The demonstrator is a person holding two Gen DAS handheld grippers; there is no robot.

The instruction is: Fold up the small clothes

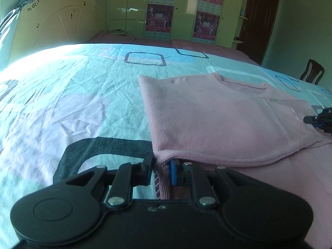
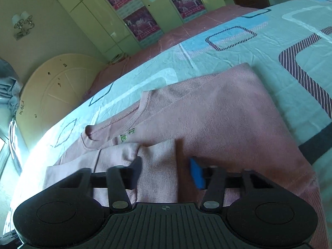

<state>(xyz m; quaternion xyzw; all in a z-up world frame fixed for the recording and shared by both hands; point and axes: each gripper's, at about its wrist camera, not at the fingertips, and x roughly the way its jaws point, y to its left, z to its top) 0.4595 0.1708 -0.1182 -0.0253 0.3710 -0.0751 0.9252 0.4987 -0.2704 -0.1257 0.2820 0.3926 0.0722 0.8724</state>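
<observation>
A pink knit sweater (image 1: 217,116) lies partly folded on the bed, neckline away from me. My left gripper (image 1: 161,166) sits at the sweater's near left corner, its jaws nearly closed around the hem fabric. My right gripper (image 2: 166,168) is open above the sweater (image 2: 217,120), with a folded sleeve cuff (image 2: 157,166) lying between its fingers, not pinched. The right gripper's tip also shows at the right edge of the left wrist view (image 1: 319,120).
The bed sheet (image 1: 72,103) is pale blue and pink with square patterns. A cream headboard (image 1: 51,20) stands at the far left, wardrobes with posters (image 1: 159,10) behind, a dark chair (image 1: 311,70) at the right.
</observation>
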